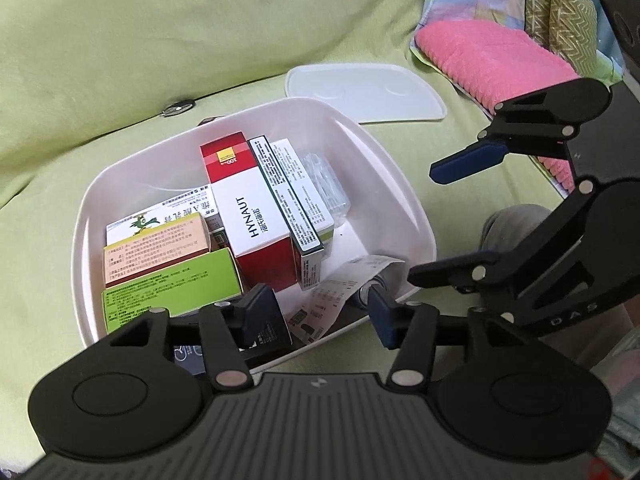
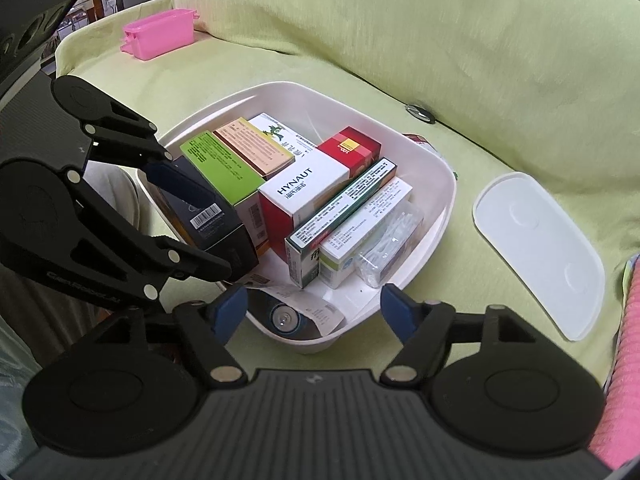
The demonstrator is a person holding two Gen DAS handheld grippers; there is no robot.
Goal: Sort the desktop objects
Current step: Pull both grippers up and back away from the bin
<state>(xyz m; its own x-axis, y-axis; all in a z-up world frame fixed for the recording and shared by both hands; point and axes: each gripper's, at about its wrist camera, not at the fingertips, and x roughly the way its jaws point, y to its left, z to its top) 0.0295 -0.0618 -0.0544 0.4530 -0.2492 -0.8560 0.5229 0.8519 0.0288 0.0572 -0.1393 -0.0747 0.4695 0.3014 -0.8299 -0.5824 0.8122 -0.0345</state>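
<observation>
the white bin (image 2: 436,184) sits on the green sofa (image 2: 360,40), near the front edge of the seat, packed with medicine boxes, and its lid (image 2: 540,256) lies flat on the seat toward the pink towel (image 1: 492,60) end. the left hand-held gripper (image 2: 208,216) has its fingers closed on a black box (image 2: 208,216) with a barcode, holding it tilted at the bin's near corner, partly over the green box (image 2: 224,168); whether it is going in or coming out, i can't tell. the right hand-held gripper (image 1: 452,224) hangs beside the bin's other side, wide open and holding nothing. the risk i see is in the crowding: the hynaut box (image 2: 312,188) leans on its neighbours and the long green-edged box (image 2: 344,208) rests slanted against it, so a nudge from the black box or a finger could topple that stack. the clear pack of swabs (image 2: 394,240) and the receipt (image 2: 316,312) lie loose at the bin's front, over a round tin (image 2: 284,318); a finger reaching low could snag the paper and drag it out. the sofa is soft, so pressing on the bin's rim could tip it toward the seat's front edge. a grip on just the black box's end may also let it swivel and slip.
</observation>
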